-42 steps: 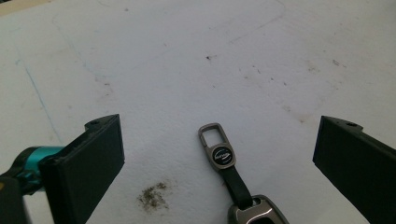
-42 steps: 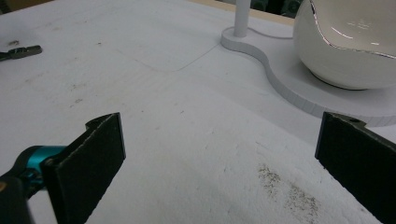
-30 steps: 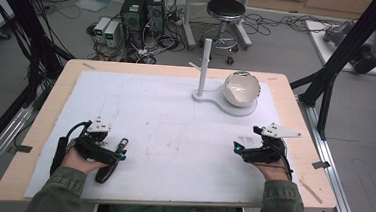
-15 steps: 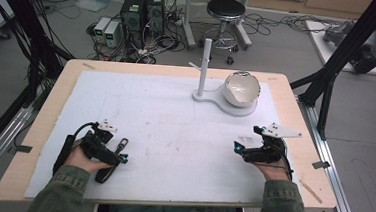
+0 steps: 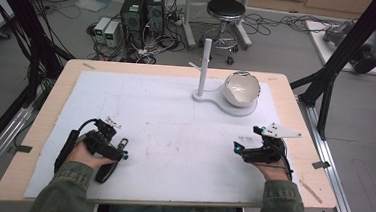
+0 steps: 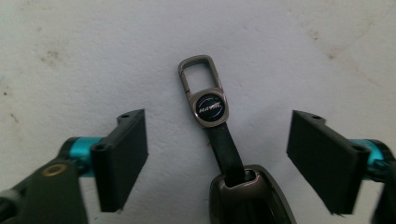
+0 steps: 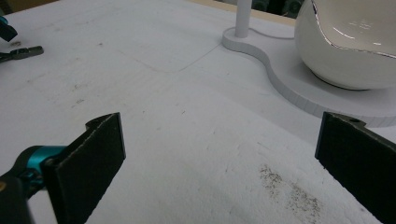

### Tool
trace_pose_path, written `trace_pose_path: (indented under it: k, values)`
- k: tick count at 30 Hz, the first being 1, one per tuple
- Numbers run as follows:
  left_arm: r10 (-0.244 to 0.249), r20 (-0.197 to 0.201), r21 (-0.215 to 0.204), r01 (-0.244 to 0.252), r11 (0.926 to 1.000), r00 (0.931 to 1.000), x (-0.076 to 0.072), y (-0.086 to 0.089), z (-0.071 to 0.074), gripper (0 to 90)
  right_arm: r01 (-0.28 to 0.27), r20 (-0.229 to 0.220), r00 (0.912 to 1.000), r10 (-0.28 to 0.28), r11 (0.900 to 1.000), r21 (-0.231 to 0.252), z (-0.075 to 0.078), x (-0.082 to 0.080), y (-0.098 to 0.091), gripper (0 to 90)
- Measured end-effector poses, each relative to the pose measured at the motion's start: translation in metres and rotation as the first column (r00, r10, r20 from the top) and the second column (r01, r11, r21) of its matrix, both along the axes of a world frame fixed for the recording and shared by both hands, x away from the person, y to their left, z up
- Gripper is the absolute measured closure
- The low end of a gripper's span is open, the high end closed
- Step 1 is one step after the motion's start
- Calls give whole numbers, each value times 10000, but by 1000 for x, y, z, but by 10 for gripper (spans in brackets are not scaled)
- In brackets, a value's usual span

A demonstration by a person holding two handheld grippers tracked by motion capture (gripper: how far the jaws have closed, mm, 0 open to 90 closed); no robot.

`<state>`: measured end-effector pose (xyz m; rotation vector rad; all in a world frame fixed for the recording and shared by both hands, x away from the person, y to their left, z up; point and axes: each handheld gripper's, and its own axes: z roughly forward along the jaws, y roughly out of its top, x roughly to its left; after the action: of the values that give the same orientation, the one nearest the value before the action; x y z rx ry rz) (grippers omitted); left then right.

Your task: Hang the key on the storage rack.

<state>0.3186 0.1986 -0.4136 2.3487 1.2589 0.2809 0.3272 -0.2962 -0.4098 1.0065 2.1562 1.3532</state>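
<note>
A dark key fob lies on the white mat, its black strap running to a metal clasp with a round badge. My left gripper points down at it with one jaw on each side of the strap. The jaws have just been closing, and a wide gap still separates both pads from the strap. From above, the fob lies at the front left under my left gripper. My right gripper rests at the front right, open, with bare mat between its jaws.
A white stand with an upright post and a white bowl sits at the back centre-right; in the right gripper view the bowl is close ahead. The mat covers a wooden table.
My left hand has rolled and tipped the gripper down over the key fob, shifting slightly right. The right hand has stayed where it was.
</note>
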Motion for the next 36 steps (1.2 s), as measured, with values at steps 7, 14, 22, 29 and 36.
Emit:
trace_pose_path:
  k: [7,14,22,29,36]
  values:
    - [265,-551,248,-252,9994,9981,3,-1,-2,300,-52,32,10000,53,10000,-47,-1,0,1,5]
    - [380,-665,554,-343,9979,9971,3,-3,-3,385,-33,15,10000,34,10000,-48,-1,0,1,5]
    - [449,-708,752,-395,9964,9965,3,-7,-3,423,-40,39,10000,41,10000,-58,-1,0,1,5]
    - [465,-939,992,-372,9944,9945,4,-13,-2,492,-6,25,10000,6,10000,-44,-1,0,1,6]
    - [507,-820,960,-428,9945,9953,5,-10,-1,643,-41,45,10000,41,10000,-68,-1,0,1,5]
